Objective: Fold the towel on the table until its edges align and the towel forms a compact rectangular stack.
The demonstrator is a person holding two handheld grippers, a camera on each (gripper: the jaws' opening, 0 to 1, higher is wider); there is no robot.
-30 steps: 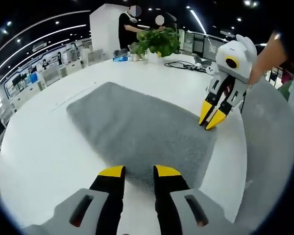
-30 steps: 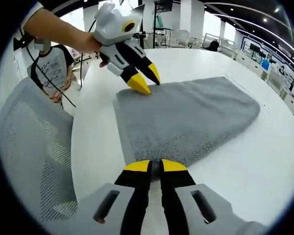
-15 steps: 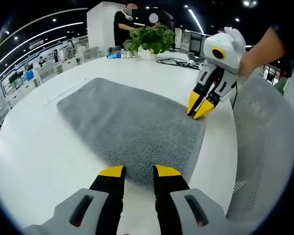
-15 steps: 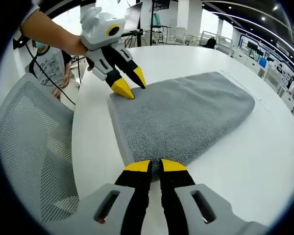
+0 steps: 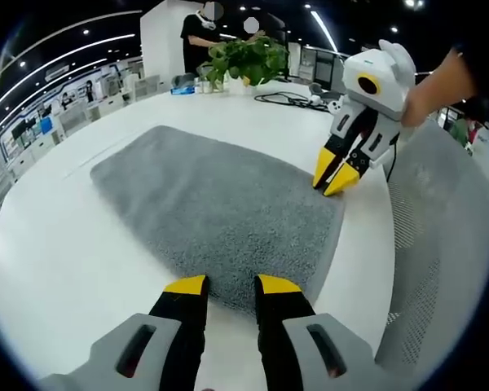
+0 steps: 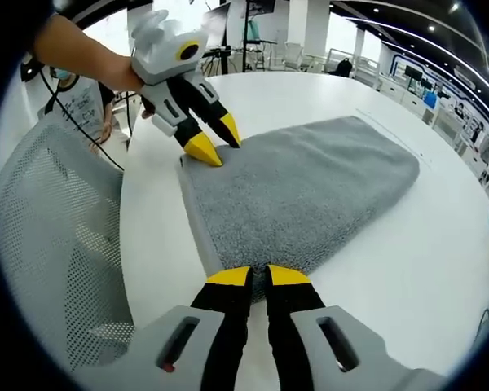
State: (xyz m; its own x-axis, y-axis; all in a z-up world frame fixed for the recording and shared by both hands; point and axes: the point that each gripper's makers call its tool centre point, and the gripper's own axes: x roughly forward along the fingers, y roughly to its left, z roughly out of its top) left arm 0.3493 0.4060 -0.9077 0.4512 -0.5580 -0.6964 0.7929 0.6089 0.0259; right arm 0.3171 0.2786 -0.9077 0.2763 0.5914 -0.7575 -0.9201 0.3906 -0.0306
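Note:
A grey towel [image 5: 212,204] lies flat on the round white table [image 5: 57,244]. In the left gripper view my left gripper [image 5: 232,285] stands open, its yellow tips on either side of the towel's near edge. My right gripper [image 5: 334,173] reaches in from the right, tips together on the towel's corner. In the right gripper view the right gripper [image 6: 257,275] is shut on the near edge of the towel [image 6: 301,187]. The left gripper [image 6: 216,140], held by a hand, rests at the far left corner with its jaws apart.
A grey mesh chair [image 5: 440,244] stands beside the table, also seen as the chair [image 6: 49,228] at left. A potted plant [image 5: 244,61] and black cables [image 5: 289,99] sit at the far side. A person [image 6: 77,102] sits behind the chair.
Both views have shifted a little with the hands. The grippers stay at the same two towel corners, and the towel still lies flat.

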